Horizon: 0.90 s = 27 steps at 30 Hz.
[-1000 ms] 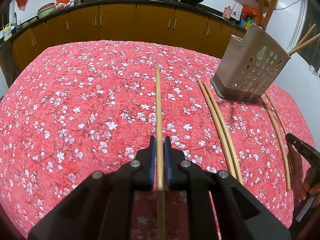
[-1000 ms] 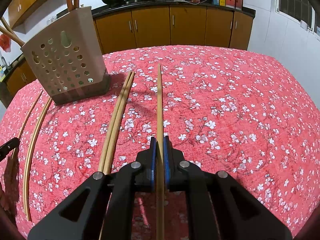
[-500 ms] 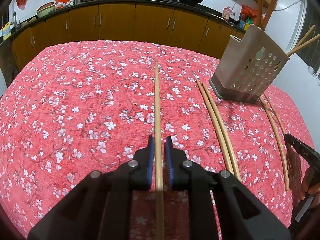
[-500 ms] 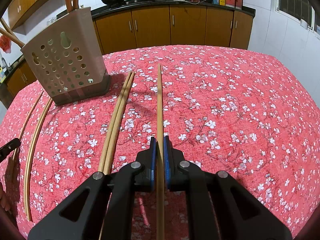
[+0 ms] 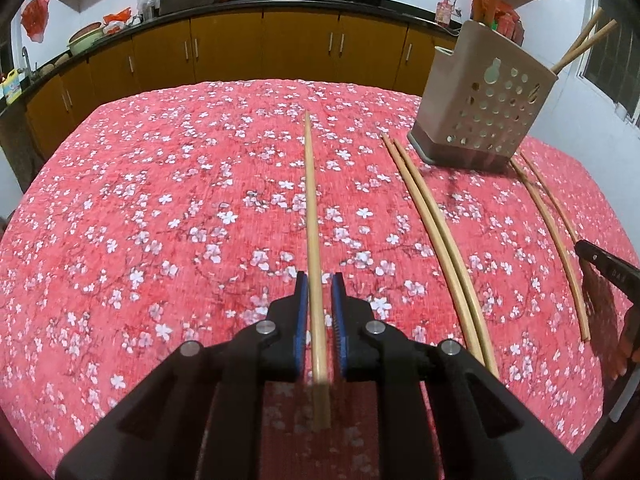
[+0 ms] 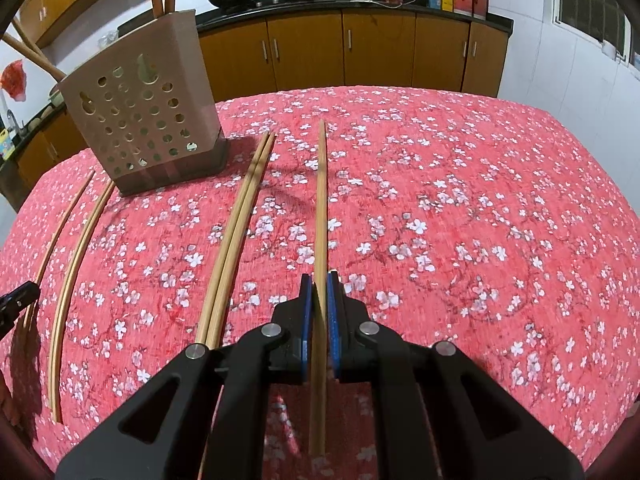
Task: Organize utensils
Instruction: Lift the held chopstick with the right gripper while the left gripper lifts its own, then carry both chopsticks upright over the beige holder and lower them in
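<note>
A long wooden chopstick point(image 5: 311, 200) lies on the red flowered tablecloth, between the blue pads of my left gripper point(image 5: 319, 280); the jaws stand slightly apart with a gap on the right side. My right gripper point(image 6: 319, 280) is shut on another chopstick point(image 6: 321, 200), which points ahead over the cloth. A beige perforated utensil holder point(image 5: 486, 108) stands at the right in the left view and shows at the left in the right wrist view point(image 6: 140, 120), with several chopsticks standing in it.
A pair of chopsticks point(image 5: 432, 216) lies beside the holder and shows in the right view point(image 6: 236, 232) too. Two more curved-looking sticks point(image 5: 552, 232) lie past the holder point(image 6: 76, 256). Kitchen cabinets point(image 5: 280, 52) and woks stand behind the table.
My left gripper's jaws have opened slightly around the chopstick, which now lies on the cloth. The right gripper stays shut on its chopstick, barely moved.
</note>
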Each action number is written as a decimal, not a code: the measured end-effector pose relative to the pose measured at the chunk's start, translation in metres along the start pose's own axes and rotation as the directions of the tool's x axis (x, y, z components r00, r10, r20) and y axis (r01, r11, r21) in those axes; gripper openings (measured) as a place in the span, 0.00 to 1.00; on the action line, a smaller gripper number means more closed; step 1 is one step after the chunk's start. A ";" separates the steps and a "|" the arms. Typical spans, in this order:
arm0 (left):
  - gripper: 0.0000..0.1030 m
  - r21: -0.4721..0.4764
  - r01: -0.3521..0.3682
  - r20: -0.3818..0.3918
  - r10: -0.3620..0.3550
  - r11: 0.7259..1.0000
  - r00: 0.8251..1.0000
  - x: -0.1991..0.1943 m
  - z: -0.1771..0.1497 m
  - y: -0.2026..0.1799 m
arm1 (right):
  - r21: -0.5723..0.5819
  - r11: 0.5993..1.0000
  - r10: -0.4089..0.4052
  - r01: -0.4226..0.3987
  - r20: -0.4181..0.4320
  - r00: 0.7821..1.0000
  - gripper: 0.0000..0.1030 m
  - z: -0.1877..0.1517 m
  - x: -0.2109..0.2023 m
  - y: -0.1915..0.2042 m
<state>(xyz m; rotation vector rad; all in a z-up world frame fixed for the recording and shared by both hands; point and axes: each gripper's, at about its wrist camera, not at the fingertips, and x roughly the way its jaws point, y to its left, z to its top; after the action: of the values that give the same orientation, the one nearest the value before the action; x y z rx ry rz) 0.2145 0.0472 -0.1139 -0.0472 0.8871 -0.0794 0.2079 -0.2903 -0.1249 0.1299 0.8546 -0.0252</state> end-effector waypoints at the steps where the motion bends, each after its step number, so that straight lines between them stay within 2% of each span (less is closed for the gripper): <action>1: 0.11 0.000 -0.003 0.000 0.003 1.000 1.000 0.000 0.000 0.000 | 0.004 1.000 0.005 -0.005 0.000 1.000 0.08 0.001 0.000 -0.001; 4: 0.08 0.005 -0.007 -0.007 0.007 1.000 1.000 0.001 0.002 0.001 | 0.005 1.000 0.013 -0.013 0.006 1.000 0.08 0.001 -0.003 -0.004; 7: 0.08 -0.007 0.003 -0.011 -0.003 1.000 1.000 -0.004 0.008 0.006 | 0.006 1.000 0.024 -0.024 0.054 0.998 0.07 0.003 -0.018 -0.007; 16: 0.08 0.012 0.016 0.123 -0.017 1.000 0.992 -0.047 0.034 0.008 | 0.042 0.998 0.029 -0.038 0.196 0.980 0.07 0.023 -0.061 -0.018; 21: 0.08 -0.003 0.037 0.211 -0.035 0.999 0.977 -0.073 0.050 0.010 | 0.057 0.998 0.023 -0.040 0.262 0.965 0.07 0.030 -0.074 -0.021; 27: 0.08 -0.028 0.077 0.312 -0.065 0.997 0.948 -0.101 0.065 0.012 | 0.080 0.995 0.023 -0.053 0.337 0.941 0.07 0.040 -0.090 -0.023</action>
<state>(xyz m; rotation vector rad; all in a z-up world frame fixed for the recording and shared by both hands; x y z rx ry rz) 0.2016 0.0687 0.0043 -0.1259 0.5709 -0.1179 0.1768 -0.3212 -0.0337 0.2185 0.5088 -0.0476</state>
